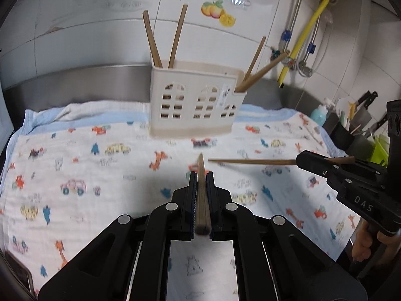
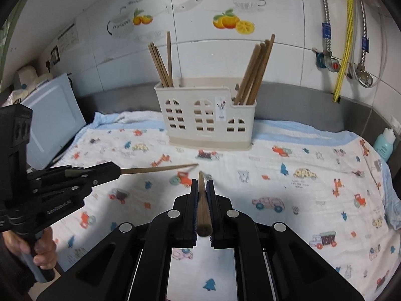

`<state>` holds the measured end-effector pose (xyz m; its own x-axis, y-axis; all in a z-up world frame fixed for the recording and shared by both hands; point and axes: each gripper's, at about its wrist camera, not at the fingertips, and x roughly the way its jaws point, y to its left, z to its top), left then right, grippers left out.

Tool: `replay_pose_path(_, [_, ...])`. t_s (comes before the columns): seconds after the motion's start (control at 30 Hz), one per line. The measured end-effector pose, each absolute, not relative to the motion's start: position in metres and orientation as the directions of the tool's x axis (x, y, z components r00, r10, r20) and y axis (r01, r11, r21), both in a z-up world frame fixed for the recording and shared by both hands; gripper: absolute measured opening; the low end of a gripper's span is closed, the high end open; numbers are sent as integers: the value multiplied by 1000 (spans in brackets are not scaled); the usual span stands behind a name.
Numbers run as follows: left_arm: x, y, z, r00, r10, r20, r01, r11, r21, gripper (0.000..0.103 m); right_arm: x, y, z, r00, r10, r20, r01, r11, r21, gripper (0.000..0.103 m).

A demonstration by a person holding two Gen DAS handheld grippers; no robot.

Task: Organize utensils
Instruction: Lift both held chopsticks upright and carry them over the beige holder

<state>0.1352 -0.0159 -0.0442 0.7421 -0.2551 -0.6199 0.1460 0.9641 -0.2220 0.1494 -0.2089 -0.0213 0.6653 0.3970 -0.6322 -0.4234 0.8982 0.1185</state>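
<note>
Both jaws clamped on one chopstick each, left gripper, right gripper, holder with chopsticks in both end compartments

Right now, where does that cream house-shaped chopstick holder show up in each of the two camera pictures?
Left wrist view: the holder sits at upper centre, beyond the left gripper.
Right wrist view: the holder sits at centre, slightly above the right gripper.
Shared landmark: the orange fruit sticker on the wall tiles above it.
</note>
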Motion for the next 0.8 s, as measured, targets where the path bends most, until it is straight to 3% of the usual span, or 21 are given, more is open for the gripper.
replay_pose_path(0.37, [159, -12, -17, 748, -274, -605, 196, 961, -193, 6, 169, -211, 17, 650, 461, -604, -477, 867, 148, 6])
replay_pose_path(0.8, [193, -14, 48, 796, -255, -549, 217, 967, -134, 6, 214, -213, 114, 690, 475, -547, -530, 845, 65, 7])
